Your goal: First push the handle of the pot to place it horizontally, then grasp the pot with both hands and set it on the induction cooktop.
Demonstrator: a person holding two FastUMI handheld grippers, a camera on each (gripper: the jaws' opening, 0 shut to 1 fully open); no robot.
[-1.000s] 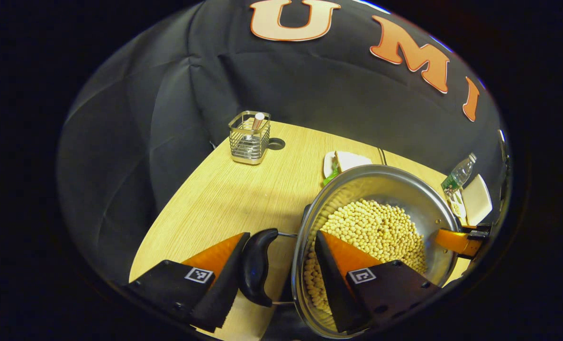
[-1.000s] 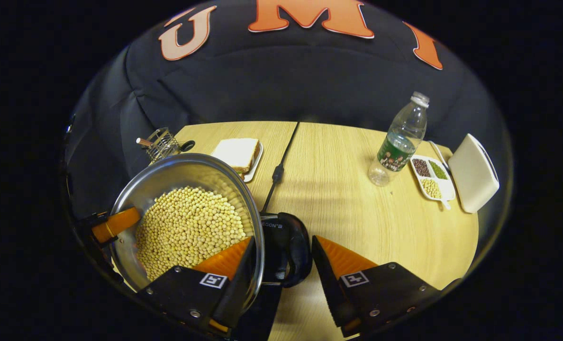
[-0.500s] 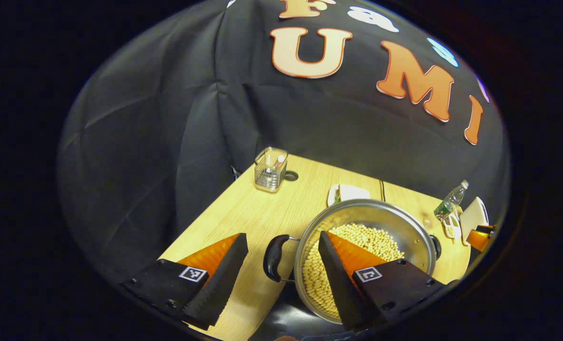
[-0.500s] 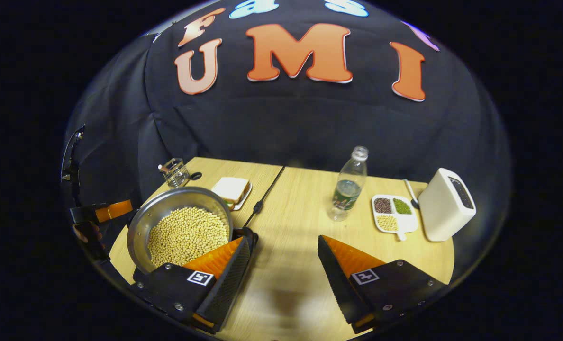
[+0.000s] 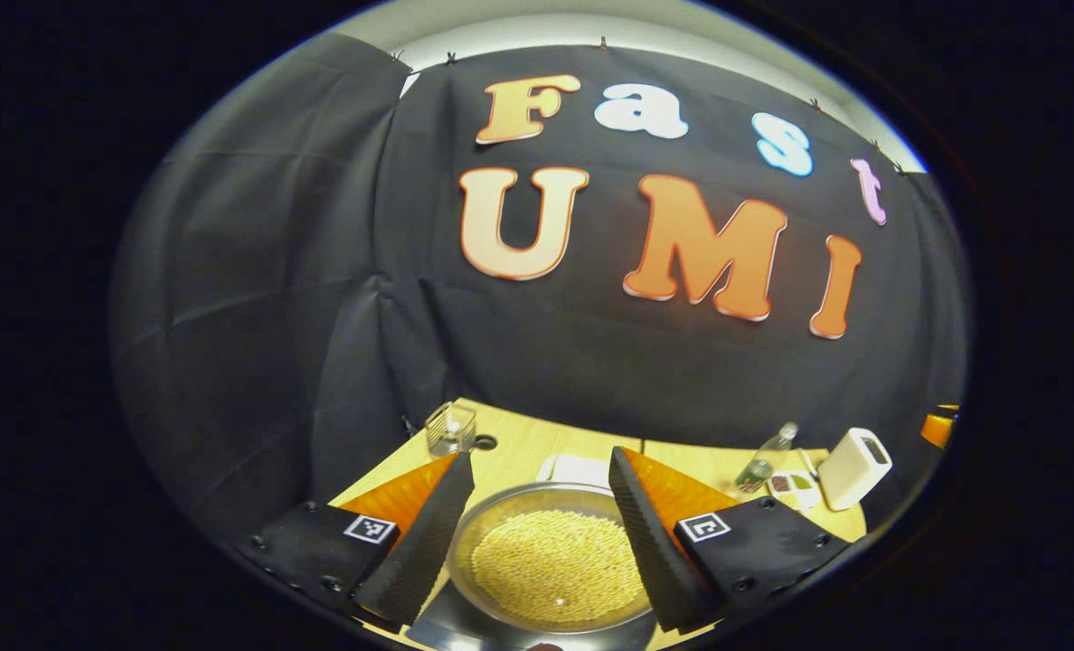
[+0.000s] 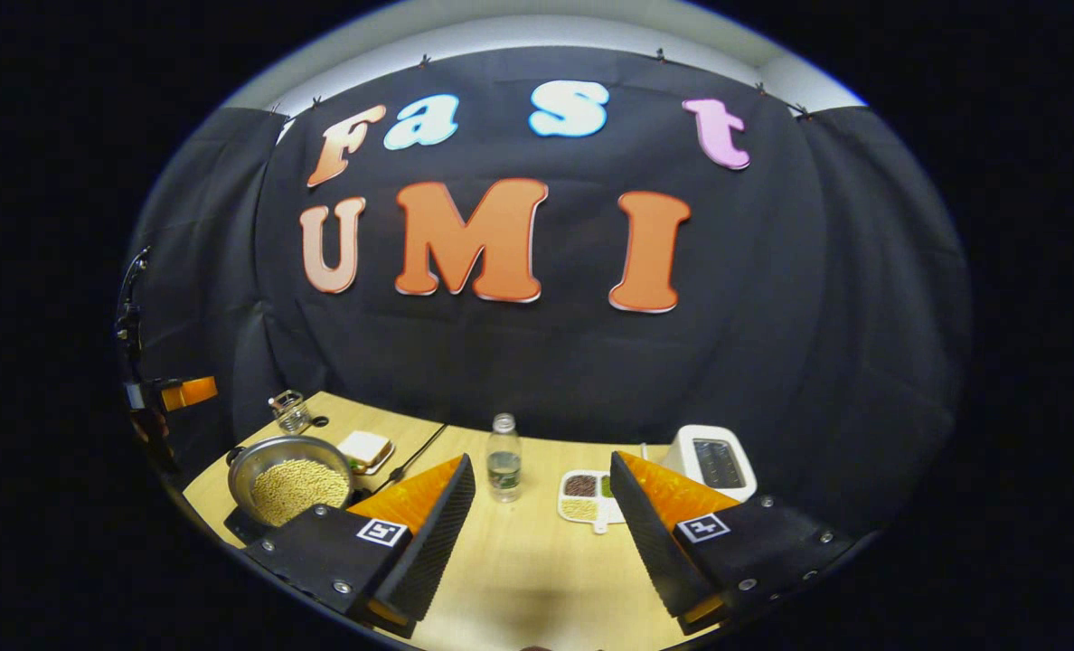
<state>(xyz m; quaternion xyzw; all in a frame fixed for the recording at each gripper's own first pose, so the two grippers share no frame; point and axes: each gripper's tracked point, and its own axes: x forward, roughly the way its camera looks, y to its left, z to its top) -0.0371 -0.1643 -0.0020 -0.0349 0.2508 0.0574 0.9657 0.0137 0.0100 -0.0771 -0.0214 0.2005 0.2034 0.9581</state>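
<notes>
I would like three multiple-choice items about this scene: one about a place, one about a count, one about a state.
1. Where does the pot stand?
A. on the dark induction cooktop
B. beside the toaster
C. on the floor

2. How many compartments does the white sectioned dish have?
A. one
B. three
C. six

3. What is the state of the right gripper?
A. shut on the bottle
B. shut on the pot handle
C. open, holding nothing

Answers:
1. A, a dark flat slab shows under the pot in both views.
2. B, it holds dark, green and pale beans apart.
3. C, its fingers stand wide apart above the table.
</notes>
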